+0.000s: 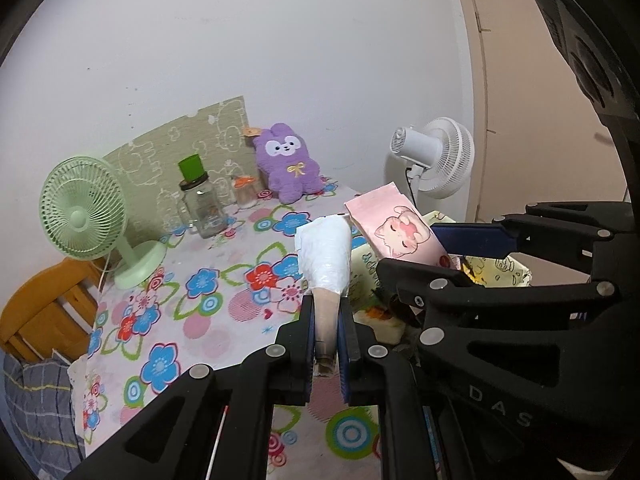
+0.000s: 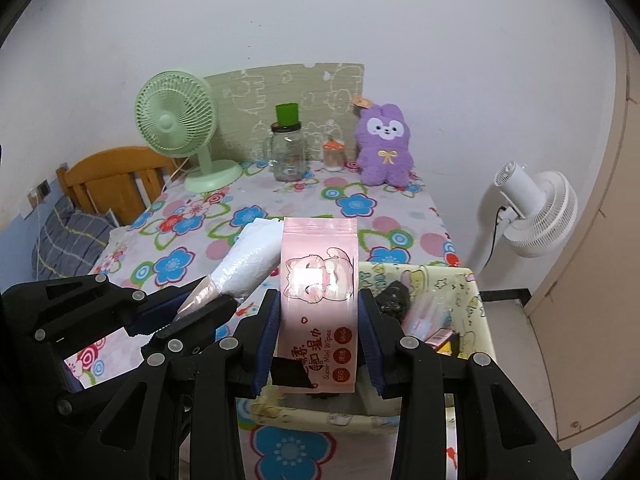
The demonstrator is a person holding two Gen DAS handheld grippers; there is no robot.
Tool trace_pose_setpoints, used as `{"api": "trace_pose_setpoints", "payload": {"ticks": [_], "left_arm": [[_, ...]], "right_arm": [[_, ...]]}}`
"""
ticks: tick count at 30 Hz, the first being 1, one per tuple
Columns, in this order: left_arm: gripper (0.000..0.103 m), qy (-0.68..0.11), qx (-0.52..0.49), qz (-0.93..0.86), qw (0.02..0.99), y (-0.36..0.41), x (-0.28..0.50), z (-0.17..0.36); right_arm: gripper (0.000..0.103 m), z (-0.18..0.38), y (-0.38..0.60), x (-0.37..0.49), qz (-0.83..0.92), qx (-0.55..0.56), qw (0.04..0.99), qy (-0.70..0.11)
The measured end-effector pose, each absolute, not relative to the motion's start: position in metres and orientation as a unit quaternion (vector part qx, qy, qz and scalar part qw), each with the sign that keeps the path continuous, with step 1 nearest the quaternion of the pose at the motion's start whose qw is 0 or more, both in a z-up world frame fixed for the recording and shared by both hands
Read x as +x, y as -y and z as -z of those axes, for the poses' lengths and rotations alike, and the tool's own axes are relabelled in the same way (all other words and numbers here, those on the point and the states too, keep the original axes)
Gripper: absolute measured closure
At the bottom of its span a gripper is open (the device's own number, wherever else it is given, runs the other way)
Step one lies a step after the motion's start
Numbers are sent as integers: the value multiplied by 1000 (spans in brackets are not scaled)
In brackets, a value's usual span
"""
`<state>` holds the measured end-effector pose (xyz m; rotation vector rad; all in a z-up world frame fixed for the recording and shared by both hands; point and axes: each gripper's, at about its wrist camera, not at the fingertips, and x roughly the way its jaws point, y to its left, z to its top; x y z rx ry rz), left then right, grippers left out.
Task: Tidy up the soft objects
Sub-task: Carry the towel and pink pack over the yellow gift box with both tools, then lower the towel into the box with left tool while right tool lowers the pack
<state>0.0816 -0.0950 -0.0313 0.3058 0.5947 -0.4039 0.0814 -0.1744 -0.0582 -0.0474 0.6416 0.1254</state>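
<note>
Floral cloth [image 2: 320, 208] on table, white wall [image 2: 320, 20] behind.

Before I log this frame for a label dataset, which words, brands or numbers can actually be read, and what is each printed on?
"Super-Mini Wipes": on the pink wipes pack clamped in the right gripper.
"DAS": raised letters on the black body of the right gripper, seen from the left wrist view.
Too blurred or partly covered: large Chinese characters and red circle badges on the pack, lettering on the yellow basket.
The white packet in the left gripper: none legible.
</note>
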Motion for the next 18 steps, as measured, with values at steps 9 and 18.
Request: {"api": "trace_pose_setpoints", "payload": {"ticks": [9, 18], "left_arm": [[96, -303, 145, 212, 918, 118, 101, 41], [88, -335, 132, 224, 906, 137, 121, 62]], "right_arm": [[62, 66, 201, 95, -50, -7, 944, -325], [62, 81, 219, 112, -43, 7, 939, -342]]}}
